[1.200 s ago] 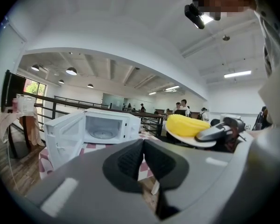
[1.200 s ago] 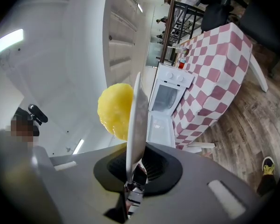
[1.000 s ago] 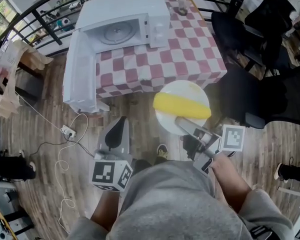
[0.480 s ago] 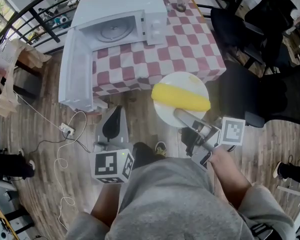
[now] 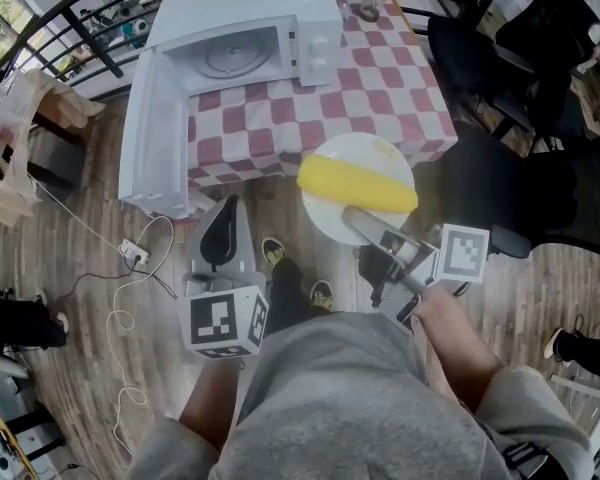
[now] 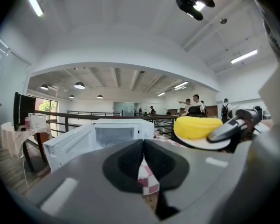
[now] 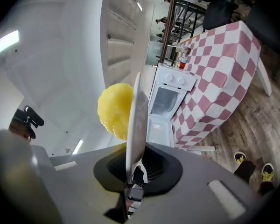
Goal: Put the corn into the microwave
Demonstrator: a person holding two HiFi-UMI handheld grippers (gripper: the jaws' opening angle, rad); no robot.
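Note:
A yellow corn cob (image 5: 358, 186) lies on a white plate (image 5: 328, 224). My right gripper (image 5: 360, 218) is shut on the plate's near rim and holds it level just in front of the checkered table (image 5: 380, 98). In the right gripper view the plate (image 7: 133, 125) stands edge-on between the pads, with the corn (image 7: 114, 110) to its left. The white microwave (image 5: 250, 28) sits at the table's far left, its door (image 5: 155, 133) swung wide open and its turntable bare. My left gripper (image 5: 225, 213) hovers below the door, shut and holding nothing.
A small glass (image 5: 365, 6) stands on the table right of the microwave. Black chairs (image 5: 520, 48) crowd the right side. A power strip and cable (image 5: 135, 258) lie on the wood floor at left. The person's shoes (image 5: 300, 283) show between the grippers.
Both grippers have edged toward the table; the plate with the corn now sits closer to the table edge. The left gripper has risen slightly and rolled. The person's shoes have stepped forward.

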